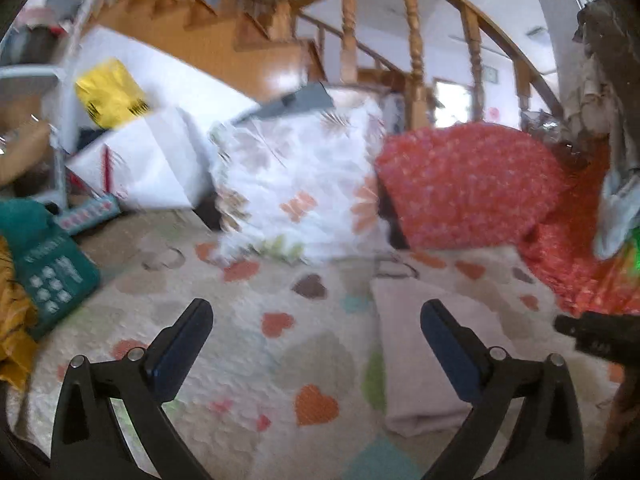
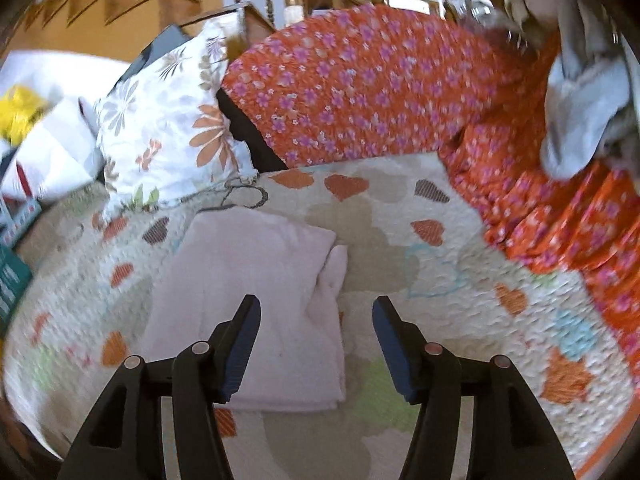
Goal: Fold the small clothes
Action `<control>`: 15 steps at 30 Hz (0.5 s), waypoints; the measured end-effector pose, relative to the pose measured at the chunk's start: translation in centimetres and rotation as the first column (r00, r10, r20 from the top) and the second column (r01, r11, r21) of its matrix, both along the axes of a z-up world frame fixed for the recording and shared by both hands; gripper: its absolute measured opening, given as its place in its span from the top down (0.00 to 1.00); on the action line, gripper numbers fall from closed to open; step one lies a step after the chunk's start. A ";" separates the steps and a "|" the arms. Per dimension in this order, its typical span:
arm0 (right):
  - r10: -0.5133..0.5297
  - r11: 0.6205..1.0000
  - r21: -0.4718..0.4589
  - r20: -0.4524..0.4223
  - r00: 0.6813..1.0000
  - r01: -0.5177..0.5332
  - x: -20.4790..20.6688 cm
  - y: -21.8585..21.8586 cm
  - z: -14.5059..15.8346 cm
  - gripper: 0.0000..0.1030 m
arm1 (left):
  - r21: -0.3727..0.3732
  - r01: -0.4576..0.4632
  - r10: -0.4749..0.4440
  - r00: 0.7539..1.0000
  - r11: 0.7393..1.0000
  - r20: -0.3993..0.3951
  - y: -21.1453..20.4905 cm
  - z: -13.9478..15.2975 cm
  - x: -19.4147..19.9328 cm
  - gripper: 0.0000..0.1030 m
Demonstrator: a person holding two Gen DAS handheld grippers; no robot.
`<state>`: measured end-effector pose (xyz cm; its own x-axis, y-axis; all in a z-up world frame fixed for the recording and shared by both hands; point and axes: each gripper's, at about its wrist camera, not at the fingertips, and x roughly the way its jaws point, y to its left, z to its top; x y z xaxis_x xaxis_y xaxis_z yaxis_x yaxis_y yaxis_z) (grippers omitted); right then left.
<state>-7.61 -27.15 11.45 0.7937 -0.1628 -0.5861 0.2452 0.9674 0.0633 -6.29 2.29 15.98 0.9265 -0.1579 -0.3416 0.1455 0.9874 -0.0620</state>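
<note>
Two grippers hang over the bed, and both views are smeared with blur. From the left wrist, the left gripper (image 1: 316, 316) has its jaws spread wide with nothing between them, only the heart-print quilt (image 1: 240, 360) showing in the gap. The folded pale pink cloth (image 1: 408, 360) lies flat on the quilt toward the right, partly hidden behind the right-hand finger, so its far side cannot be traced. At the right edge a dark piece of the right gripper (image 1: 596, 334) pokes in, cut off by the frame — too little of it to read its jaws here. Behind stand a white flowered pillow (image 1: 296, 184) and a red flowered cushion (image 1: 472, 184), with wooden stair railings (image 1: 416, 40) above; a teal garment (image 1: 48, 272) at the left is cropped and fuzzy. From the right wrist, the right gripper (image 2: 316, 318) is also parted, its pads clear of any fabric. The pink cloth (image 2: 256, 280) lies on the quilt (image 2: 460, 280) under and just ahead of the left-hand finger, its near edge hidden by that finger. The pillow (image 2: 168, 120) and red cushion (image 2: 360, 88) sit beyond — a grey cloth (image 2: 580, 112) at the upper right is too blurred to identify.
</note>
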 end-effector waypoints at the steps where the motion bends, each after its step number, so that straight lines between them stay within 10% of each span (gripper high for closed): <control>1: 0.001 1.000 -0.009 -0.005 1.000 -0.001 -0.2 0.2 0.0 0.39 | -0.024 0.016 -0.017 0.999 1.000 -0.036 0.3 0.1 0.5 0.00; 15: 0.104 0.994 -0.018 -0.111 0.988 -0.107 3.6 1.2 -0.1 0.30 | -0.015 0.052 -0.054 0.983 0.999 -0.177 -2.9 -2.1 3.5 0.00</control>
<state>-4.03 -25.91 11.40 0.7382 -0.0964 -0.6677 0.1457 0.9892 0.0183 -2.76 -0.57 13.91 0.8415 -0.2095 -0.4980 0.1832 0.9778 -0.1018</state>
